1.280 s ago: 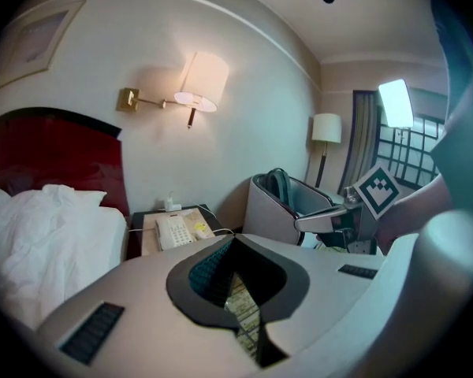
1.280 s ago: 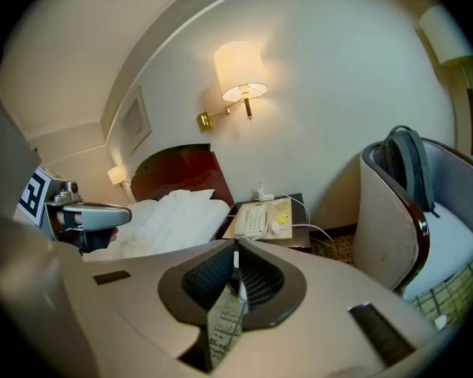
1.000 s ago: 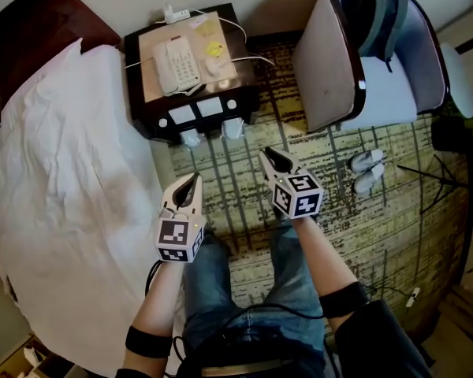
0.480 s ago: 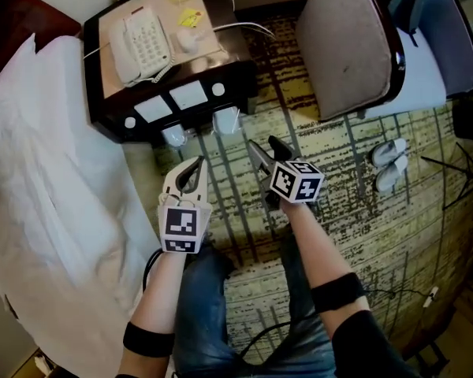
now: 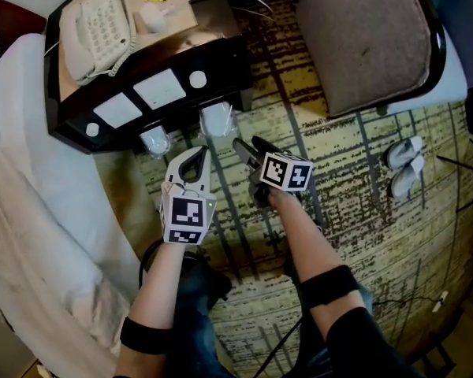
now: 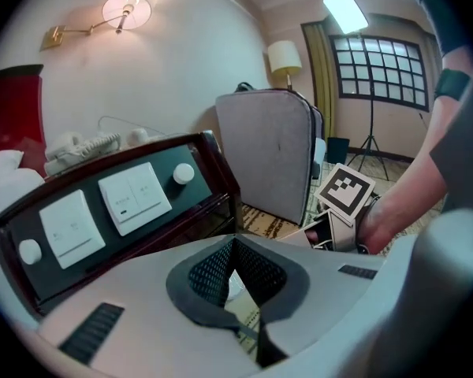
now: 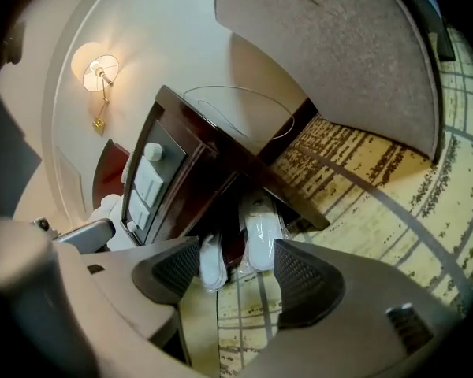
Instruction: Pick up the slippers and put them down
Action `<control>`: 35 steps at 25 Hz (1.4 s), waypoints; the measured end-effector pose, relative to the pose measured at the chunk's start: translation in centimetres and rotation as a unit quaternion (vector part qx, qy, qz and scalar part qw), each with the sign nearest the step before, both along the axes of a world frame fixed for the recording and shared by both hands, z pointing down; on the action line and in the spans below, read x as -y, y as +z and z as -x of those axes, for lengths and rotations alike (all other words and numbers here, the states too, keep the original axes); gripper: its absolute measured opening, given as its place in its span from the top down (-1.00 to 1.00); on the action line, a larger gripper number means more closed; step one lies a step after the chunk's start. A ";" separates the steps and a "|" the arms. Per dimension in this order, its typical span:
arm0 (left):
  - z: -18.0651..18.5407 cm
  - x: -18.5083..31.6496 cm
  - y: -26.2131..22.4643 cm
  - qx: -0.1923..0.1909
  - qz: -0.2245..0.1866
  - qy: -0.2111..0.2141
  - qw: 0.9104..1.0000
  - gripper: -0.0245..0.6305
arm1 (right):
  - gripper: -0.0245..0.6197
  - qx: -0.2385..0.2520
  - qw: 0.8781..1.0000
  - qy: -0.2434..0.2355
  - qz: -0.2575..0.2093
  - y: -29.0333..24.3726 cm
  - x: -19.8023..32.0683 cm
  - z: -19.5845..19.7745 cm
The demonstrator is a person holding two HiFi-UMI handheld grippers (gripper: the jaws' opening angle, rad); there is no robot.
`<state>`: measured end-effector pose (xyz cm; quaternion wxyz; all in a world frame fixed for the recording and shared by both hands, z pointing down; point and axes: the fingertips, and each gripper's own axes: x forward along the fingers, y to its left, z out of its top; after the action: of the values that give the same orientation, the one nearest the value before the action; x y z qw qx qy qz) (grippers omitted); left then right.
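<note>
Wrapped slippers [image 7: 260, 239] on carpet [image 5: 363, 211], tucked under nightstand [image 5: 142, 93]. Right gripper [image 5: 248, 144] jaws just opening, slippers close ahead, not yet between. Left gripper [image 5: 194, 157] closed, empty. Best: go low, straddle one slipper, then squeeze.

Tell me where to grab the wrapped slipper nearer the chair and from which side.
Probably best: grip the wrapped slipper at the end poking out from under the nightstand, jaws across its narrow width. Bring the right claw, its jaws just opening with nothing between them, in low from the carpet side. The rest lies tucked underneath.
</note>
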<state>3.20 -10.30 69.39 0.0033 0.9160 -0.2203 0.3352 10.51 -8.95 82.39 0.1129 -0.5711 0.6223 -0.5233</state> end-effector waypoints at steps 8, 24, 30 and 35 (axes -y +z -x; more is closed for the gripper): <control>-1.3 2.9 8.2 0.009 -0.014 -0.012 1.000 0.92 | -0.09 0.057 0.998 0.031 -0.004 7.5 2.8 0.3; -0.9 5.5 14.9 -0.004 -0.029 -0.021 0.999 0.92 | -0.33 0.169 0.986 -0.002 -0.011 14.8 7.8 2.9; -0.2 6.6 15.1 -0.007 -0.030 -0.025 0.999 0.92 | 0.49 0.194 0.980 0.013 -0.042 14.7 9.1 3.1; 0.2 6.4 15.7 -0.008 -0.023 -0.026 0.999 0.92 | 0.57 0.215 0.975 0.021 -0.061 15.0 8.6 3.1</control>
<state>3.00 -16.69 85.11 -0.0074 0.9124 -0.2516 0.3228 7.37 -17.51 97.38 0.2894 -0.4504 0.6021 -0.5923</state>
